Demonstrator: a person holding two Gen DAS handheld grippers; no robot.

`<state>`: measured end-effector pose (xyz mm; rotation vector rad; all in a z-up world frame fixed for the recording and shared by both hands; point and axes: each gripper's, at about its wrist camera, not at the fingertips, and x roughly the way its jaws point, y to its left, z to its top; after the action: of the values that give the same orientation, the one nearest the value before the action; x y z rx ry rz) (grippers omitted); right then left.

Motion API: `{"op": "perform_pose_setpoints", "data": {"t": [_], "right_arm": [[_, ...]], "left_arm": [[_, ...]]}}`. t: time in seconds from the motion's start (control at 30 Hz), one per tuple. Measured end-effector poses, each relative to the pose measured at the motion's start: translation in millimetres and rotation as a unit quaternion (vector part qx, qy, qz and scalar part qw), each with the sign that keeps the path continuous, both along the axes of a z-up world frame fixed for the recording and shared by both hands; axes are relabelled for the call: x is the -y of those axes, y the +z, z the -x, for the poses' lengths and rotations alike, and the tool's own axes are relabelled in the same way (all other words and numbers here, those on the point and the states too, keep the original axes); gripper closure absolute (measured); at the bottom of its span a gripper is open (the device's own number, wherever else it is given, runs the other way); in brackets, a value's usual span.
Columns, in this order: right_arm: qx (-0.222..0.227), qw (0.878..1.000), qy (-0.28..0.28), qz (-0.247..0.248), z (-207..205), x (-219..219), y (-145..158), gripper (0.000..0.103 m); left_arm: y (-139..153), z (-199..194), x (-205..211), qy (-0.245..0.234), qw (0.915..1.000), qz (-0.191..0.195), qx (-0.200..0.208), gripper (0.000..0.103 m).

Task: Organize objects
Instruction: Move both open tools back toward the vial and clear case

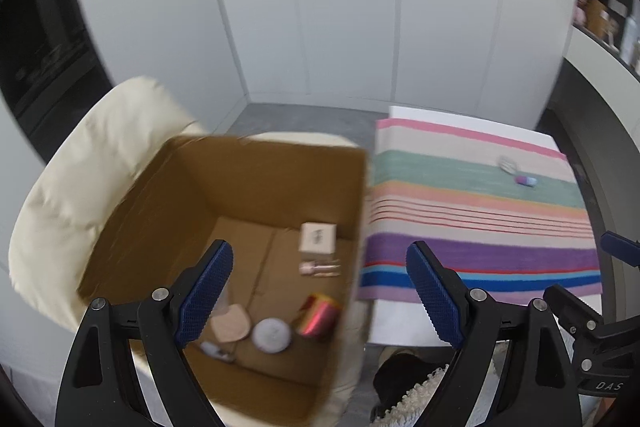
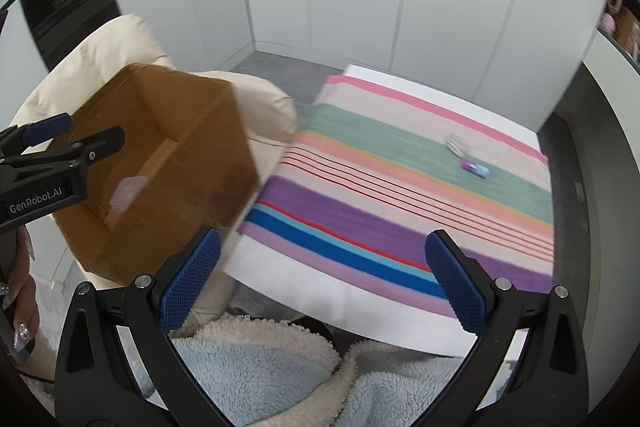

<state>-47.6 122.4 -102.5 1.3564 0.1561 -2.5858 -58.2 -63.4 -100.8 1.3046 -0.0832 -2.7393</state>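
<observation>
Left tool (image 1: 320, 291) spread wide, nothing between its blue pads, hanging over the open cardboard box (image 1: 200, 187) and the edge of the striped cloth (image 1: 480, 219). Right tool (image 2: 320, 279) likewise wide and empty, poised above the near end of the cloth on the white counter (image 2: 360, 319). Box perched on a cream cushioned seat (image 1: 100, 155), its near wall cut off by the left tool's frame. On the box floor: a small white carton (image 1: 318, 237), a pinkish item too blurred to name (image 1: 320, 269), a red-and-gold spool (image 1: 318, 315), a round grey-white disc (image 1: 271, 335), a beige pad (image 1: 230, 325) half hidden behind the left pad, and a pale blue-grey scrap (image 1: 214, 350) impossible to identify. From the right wrist view, box contents almost wholly hidden by its side wall, only a translucent patch (image 2: 128, 193) visible inside. Far out on the cloth's green stripe, well apart from the box: a small purple-and-blue capsule-like object (image 2: 474, 167) and, just beside it, a clear or silvery item (image 2: 456, 143), both smeared beyond firm identification. At the bottom of the right view, fleecy pale-blue and cream fabric (image 2: 260, 367); at its left edge, fingers with long decorated nails (image 2: 22, 331), mostly cut off.
</observation>
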Motion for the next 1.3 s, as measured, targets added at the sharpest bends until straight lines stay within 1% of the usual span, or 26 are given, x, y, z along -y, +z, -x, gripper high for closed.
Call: {"op": "perform_pose_setpoints", "data": {"t": [0.13, 0.3, 0.4, 0.57, 0.8, 0.97, 1.07, 1.23, 1.3], "right_arm": [[0.0, 1.0, -0.031, 0.001, -3, -35, 0, 0.0], [0.004, 0.997, -0.073, 0.006, -5, -78, -1, 0.0], [0.008, 0.995, -0.097, 0.009, -6, -104, -4, 0.0], [0.019, 0.991, -0.128, 0.018, -7, -138, -11, 0.0], [0.029, 0.987, -0.158, 0.024, -8, -174, -23, 0.0], [0.037, 0.984, -0.173, 0.032, -6, -194, -35, 0.0], [0.045, 0.982, -0.179, 0.037, -1, -206, -45, 0.0], [0.057, 0.978, -0.195, 0.045, 14, -224, -65, 0.0], [0.06, 0.977, -0.201, 0.046, 24, -228, -73, 0.0]], "left_arm": [[-5, 16, -35, -0.035, 0.9993, -0.009, 0.01, 0.013], [-9, 32, -71, -0.062, 0.9974, -0.028, 0.025, 0.013], [-12, 38, -89, -0.078, 0.996, -0.033, 0.029, 0.013], [-16, 51, -127, -0.108, 0.9928, -0.036, 0.038, 0.013], [-28, 61, -172, -0.145, 0.9875, -0.028, 0.056, 0.013], [-40, 70, -187, -0.159, 0.9844, -0.012, 0.074, 0.013], [-45, 78, -188, -0.158, 0.9844, -0.007, 0.077, 0.013], [-58, 95, -188, -0.154, 0.9844, -0.004, 0.085, 0.013], [-66, 104, -192, -0.158, 0.9835, 0.008, 0.088, 0.013]]}}
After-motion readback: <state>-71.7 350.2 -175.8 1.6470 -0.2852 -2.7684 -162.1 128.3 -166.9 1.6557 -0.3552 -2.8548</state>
